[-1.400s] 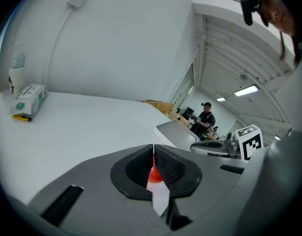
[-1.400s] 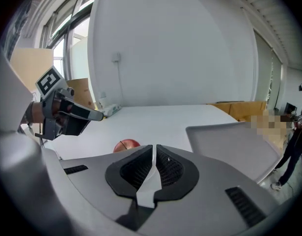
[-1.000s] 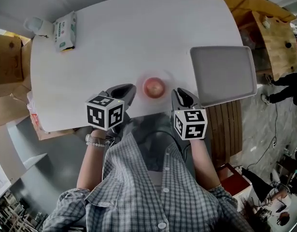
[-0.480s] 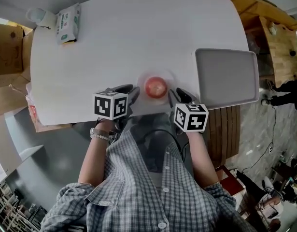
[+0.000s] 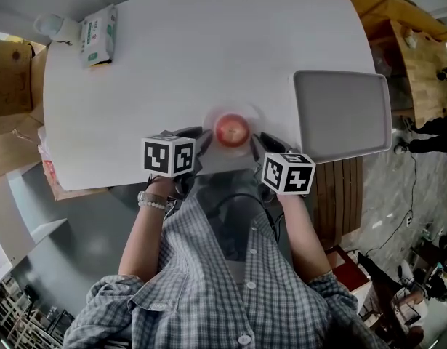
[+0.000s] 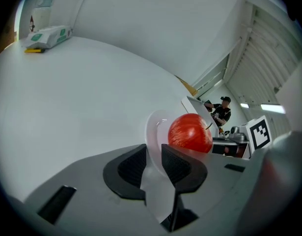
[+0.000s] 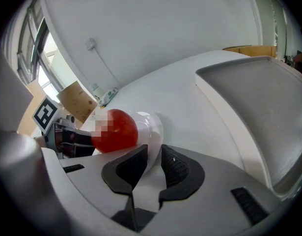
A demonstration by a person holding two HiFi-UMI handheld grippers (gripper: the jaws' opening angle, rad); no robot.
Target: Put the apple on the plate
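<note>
Though hemmed by brown cardboard boxes (image 5: 9,86) and wooden furniture (image 5: 416,57), uncluttered: smooth white round-cornered worktop (image 5: 208,57), grey rectangular plastic tray (image 5: 343,115) at right edge, green-white tissue pack (image 5: 97,33) at far left corner. At near edge, left gripper (image 6: 153,154) and right gripper (image 7: 153,154) angled inward, facing each other; ribbed black jaws of each clenched on opposite rims of small glossy white round plate (image 6: 154,129). On plate centre: shiny red apple (image 6: 190,132).

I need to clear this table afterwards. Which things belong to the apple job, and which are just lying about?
In the job: apple, plate, left tool and right tool, each clamped on the plate's rim.
Lying about: grey tray, tissue pack.
</note>
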